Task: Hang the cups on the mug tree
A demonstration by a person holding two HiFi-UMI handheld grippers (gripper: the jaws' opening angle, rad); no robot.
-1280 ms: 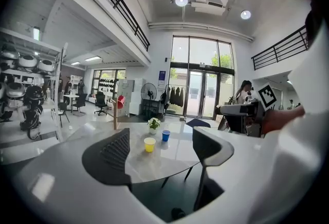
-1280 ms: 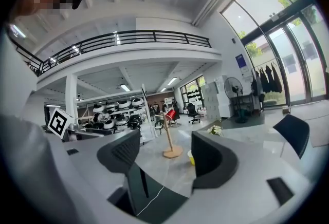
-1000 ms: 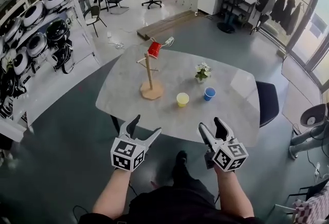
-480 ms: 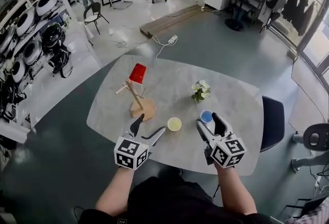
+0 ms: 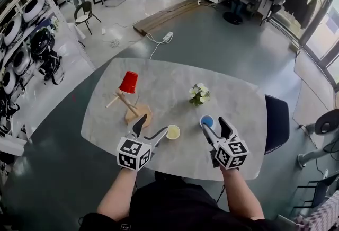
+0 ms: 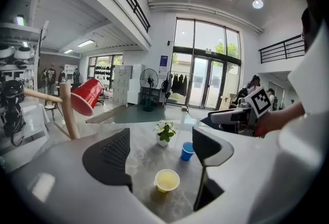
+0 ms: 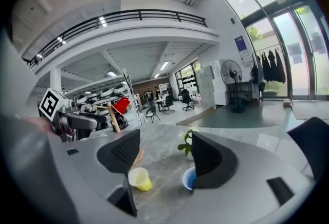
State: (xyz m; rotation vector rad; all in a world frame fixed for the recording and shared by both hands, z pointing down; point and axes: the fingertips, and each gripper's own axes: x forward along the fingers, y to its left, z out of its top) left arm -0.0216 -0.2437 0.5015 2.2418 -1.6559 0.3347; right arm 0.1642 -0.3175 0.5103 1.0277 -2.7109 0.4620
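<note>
A wooden mug tree (image 5: 130, 106) stands on the table's left part with a red cup (image 5: 128, 82) hanging on a peg. A yellow cup (image 5: 172, 132) and a blue cup (image 5: 206, 121) stand upright on the marble table (image 5: 159, 76). My left gripper (image 5: 151, 127) is open and empty, just left of the yellow cup. My right gripper (image 5: 213, 125) is open, with its tips right at the blue cup. In the left gripper view the yellow cup (image 6: 167, 180) sits low between the jaws. In the right gripper view the blue cup (image 7: 189, 179) is partly hidden by the right jaw.
A small white pot of flowers (image 5: 197, 94) stands behind the two cups. A dark chair (image 5: 275, 121) is at the table's right end. Racks of helmets (image 5: 21, 50) line the left wall. Office chairs and people are far behind.
Both grippers have moved forward from the table's near edge to the cups. The table now sits closer and lower in the head view. The jaws' openings look the same.
</note>
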